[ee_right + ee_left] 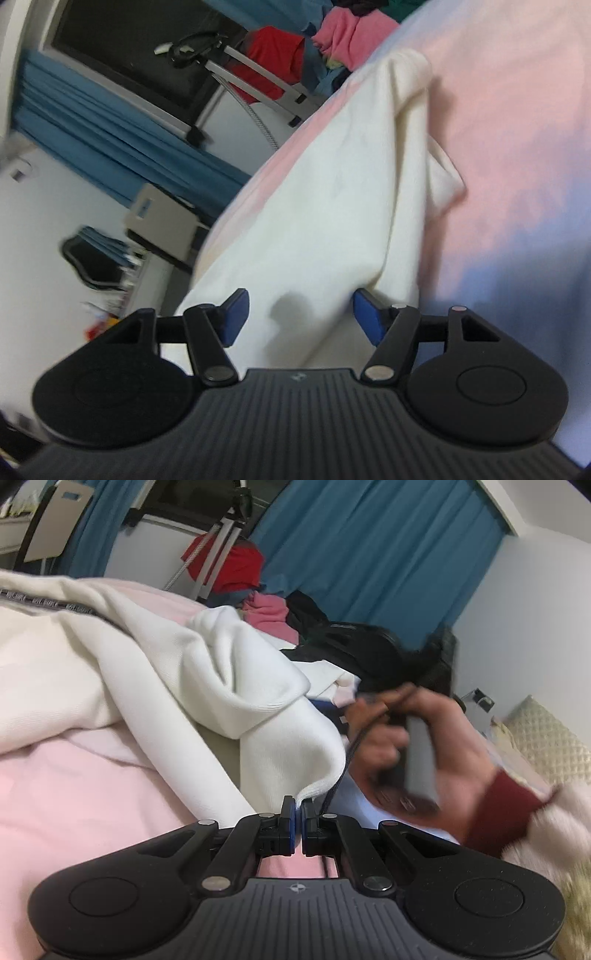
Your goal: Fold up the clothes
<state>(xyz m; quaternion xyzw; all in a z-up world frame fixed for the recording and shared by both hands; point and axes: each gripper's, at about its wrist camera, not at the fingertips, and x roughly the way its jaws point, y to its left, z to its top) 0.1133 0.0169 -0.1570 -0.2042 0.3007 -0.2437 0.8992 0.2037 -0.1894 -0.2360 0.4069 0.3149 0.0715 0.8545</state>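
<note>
A white knit garment (155, 664) lies rumpled on the pink bed sheet (74, 794). My left gripper (298, 812) is shut on the ribbed cuff (314, 788) of its sleeve, which rises from the jaws. The same white garment (332, 206) fills the middle of the right wrist view, draped along the bed. My right gripper (299, 317) is open, its blue pads (234, 314) standing on either side of a fold of the cloth without pinching it. The person's hand (436, 760) holding the right gripper shows blurred in the left wrist view.
A pile of red, pink and dark clothes (266, 605) lies at the far end of the bed, also in the right wrist view (347, 37). Blue curtains (369, 546), a metal stand (258, 85), a chair (162, 221) and a quilted cream pillow (546, 738) surround the bed.
</note>
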